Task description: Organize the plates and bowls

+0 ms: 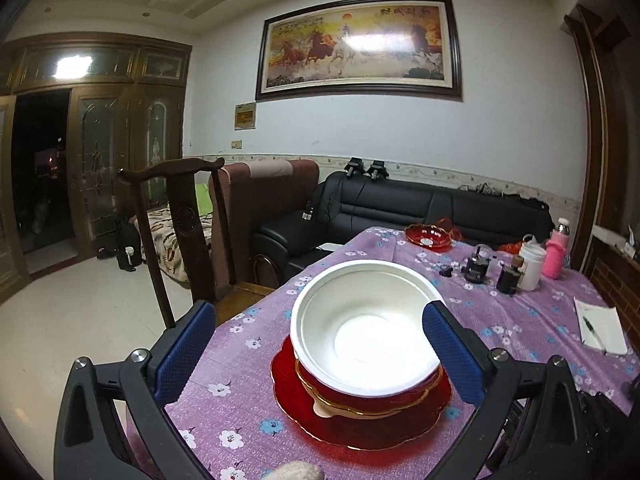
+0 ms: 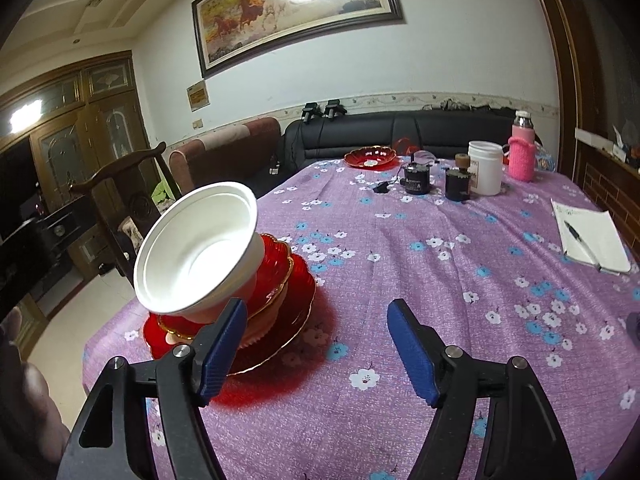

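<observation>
Two grippers, both spread wide, nothing held. Left gripper (image 1: 320,348) frames the stack near the table's left edge: white bowl (image 1: 366,328) sits nested in a red gold-rimmed bowl (image 1: 400,400), which rests on a red plate (image 1: 360,428). Blue pads (image 1: 184,352) stand either side of the white bowl, apart from it, the right pad just beside the rim; whether it touches cannot be told. The jaws probably straddle the bowl to steady or re-seat it. In the right wrist view the white bowl leans visibly toward the camera rather than sitting level, so the nesting looks loose; likely the wider white rim does not seat fully in the scalloped red one.

White bowl: matte, smooth, thin stepped rim, looks like disposable foam or plastic, light. Red pieces: glossy, translucent-looking, fluted edges with gold trim, slippery.

Right gripper (image 2: 316,344) hovers over bare purple floral tablecloth (image 2: 400,260), just right of the stack, its left finger overlapping the stack in view. Far end of the table: another red scalloped dish (image 2: 370,157) well apart from the stack, probably next to collect. Then small dark jars (image 2: 416,180), white tub (image 2: 485,167), pink-sleeved bottle (image 2: 522,152), notepad with pen (image 2: 588,236).
</observation>
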Demonstrator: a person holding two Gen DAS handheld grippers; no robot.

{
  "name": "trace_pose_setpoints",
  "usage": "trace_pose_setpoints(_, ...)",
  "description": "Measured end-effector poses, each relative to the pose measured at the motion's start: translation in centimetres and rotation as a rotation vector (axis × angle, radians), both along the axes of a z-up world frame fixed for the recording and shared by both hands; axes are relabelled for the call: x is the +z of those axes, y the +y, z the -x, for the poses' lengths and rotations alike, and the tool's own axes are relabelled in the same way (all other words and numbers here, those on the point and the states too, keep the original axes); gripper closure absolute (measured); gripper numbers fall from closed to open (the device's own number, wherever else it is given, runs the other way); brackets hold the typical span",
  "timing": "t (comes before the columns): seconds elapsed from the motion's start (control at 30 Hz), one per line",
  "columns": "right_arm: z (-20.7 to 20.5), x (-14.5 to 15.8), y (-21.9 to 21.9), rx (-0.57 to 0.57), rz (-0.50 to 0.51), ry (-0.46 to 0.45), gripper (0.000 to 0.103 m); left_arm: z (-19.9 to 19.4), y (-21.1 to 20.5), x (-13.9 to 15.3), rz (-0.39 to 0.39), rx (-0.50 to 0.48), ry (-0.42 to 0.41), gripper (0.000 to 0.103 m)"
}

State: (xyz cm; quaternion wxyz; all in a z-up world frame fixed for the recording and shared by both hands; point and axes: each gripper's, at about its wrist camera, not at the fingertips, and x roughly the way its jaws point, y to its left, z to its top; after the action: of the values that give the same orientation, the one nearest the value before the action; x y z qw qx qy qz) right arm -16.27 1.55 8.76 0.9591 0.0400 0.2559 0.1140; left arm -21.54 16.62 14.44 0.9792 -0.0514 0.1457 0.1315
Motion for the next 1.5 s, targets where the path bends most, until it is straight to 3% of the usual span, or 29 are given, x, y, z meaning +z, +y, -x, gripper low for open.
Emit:
trace_pose_setpoints(0.27, 0.7, -0.9, 1.0, 0.028, 0.032, 0.015, 0.022, -0.7, -0.7, -1.6, 0.004, -0.042, 0.099, 0.0)
trace_pose_setpoints(0.43, 0.4, -1.3, 1.3, 0.026, 0.035, 0.041, 0.022, -0.6, -0.9, -2.7, -0.021, -0.028, 0.153, 0.0)
trace_pose_setpoints(0.77, 0.8, -1.8, 2.9, 0.046, 0.075, 0.058, 0.021, -1.5, 0.1, -4.0, 0.006, -0.015, 0.255, 0.0)
trace_pose_setpoints(1.5, 0.6, -2.8, 5.0, 0.084, 0.118, 0.085, 0.02, -2.9, 3.0, -5.7, 0.118, -0.009, 0.335, 0.0)
